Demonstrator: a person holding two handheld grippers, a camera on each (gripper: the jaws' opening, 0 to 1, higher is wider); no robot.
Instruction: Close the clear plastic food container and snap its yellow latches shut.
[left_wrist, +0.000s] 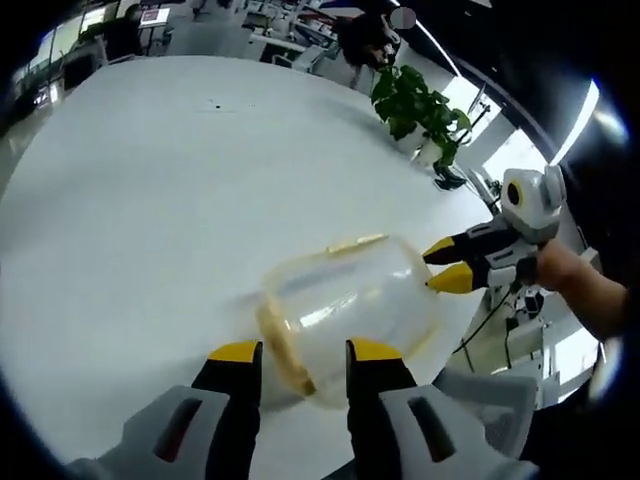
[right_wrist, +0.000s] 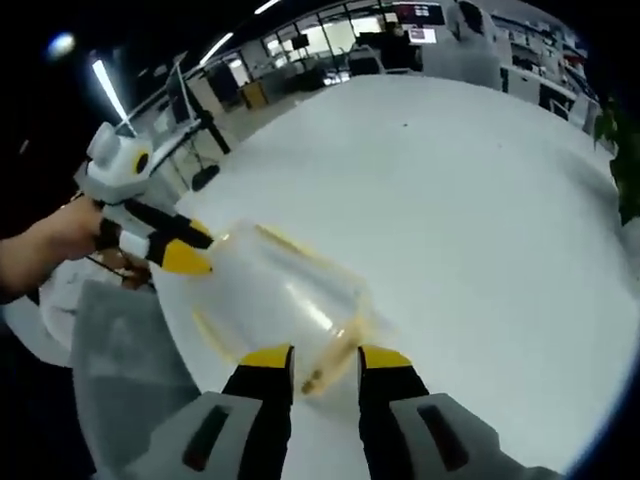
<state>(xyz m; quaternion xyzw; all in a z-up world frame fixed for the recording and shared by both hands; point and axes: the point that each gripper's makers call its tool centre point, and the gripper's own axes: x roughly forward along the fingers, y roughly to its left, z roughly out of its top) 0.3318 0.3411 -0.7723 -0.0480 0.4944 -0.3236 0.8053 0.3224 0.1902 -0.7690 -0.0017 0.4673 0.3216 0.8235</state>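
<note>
Clear box (left_wrist: 350, 310) with yellow latches (left_wrist: 285, 350) on white table (left_wrist: 150, 200), flanked by left tongs (left_wrist: 303, 352) and right tongs (right_wrist: 325, 358), both apart: steady one side, press each latch squarely.

A broad white desk (left_wrist: 150, 200) with a smooth, bare-looking top carries everything. On it lies a clear plastic container (left_wrist: 345, 315) with yellow latches, close to the desk's curved edge. Taking the container as the landmark, a potted green plant (left_wrist: 420, 110) stands well beyond it, at the desk's far rim. In the right gripper view the container (right_wrist: 285, 300) again sits by the desk's (right_wrist: 470, 200) edge.
</note>
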